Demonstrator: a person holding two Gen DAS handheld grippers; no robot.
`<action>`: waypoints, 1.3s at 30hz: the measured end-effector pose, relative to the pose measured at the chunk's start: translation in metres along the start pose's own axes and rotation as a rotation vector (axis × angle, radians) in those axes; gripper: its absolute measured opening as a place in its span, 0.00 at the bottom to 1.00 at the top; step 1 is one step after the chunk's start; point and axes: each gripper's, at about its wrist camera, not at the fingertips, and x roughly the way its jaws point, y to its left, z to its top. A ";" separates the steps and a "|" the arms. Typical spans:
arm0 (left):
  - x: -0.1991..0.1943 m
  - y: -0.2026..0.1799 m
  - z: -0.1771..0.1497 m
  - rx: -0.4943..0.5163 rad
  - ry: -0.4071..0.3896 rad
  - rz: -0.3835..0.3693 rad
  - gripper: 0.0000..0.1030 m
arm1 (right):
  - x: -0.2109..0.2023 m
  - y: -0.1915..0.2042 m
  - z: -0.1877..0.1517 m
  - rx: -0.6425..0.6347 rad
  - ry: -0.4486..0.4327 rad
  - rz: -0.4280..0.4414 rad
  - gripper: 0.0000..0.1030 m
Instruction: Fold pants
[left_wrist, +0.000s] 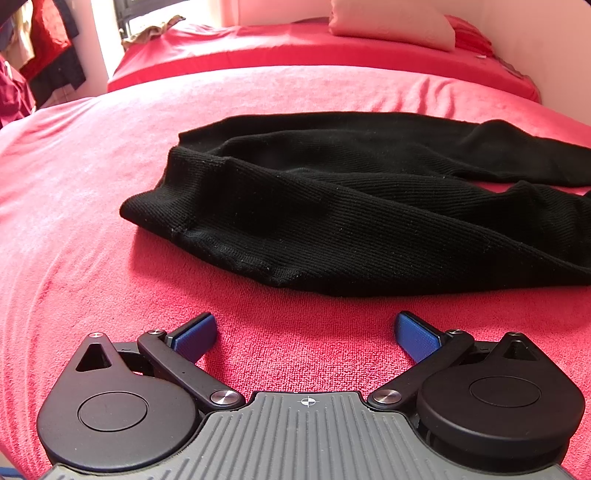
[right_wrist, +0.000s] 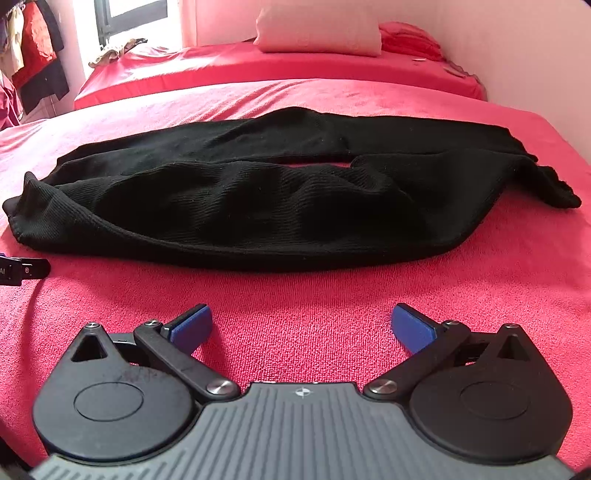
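Lying just beyond both gaping grippers (left_wrist: 306, 334) (right_wrist: 302, 326) — black pants (right_wrist: 258, 199).

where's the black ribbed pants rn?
The black ribbed knit pants lie spread crosswise on the red towelling bed cover, centre of both wrist views, just ahead of both open grippers and untouched by them.

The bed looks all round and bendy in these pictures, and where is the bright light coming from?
Left wrist view: the fisheye lens bows the red bed into a dome; the black pants stay sharp enough to show ribbing. Right wrist view: same bending; daylight comes through the window at upper left, which looks washed out, and the pants look darker and softer.
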 end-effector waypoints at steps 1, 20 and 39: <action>0.000 0.000 0.000 0.000 -0.002 0.000 1.00 | 0.000 0.000 0.000 0.000 0.000 0.000 1.00; 0.000 0.000 -0.001 0.000 -0.005 0.001 1.00 | 0.000 -0.001 0.000 0.001 0.002 -0.001 1.00; 0.000 0.000 -0.001 0.000 -0.005 0.000 1.00 | 0.001 0.000 0.000 0.005 -0.006 -0.008 1.00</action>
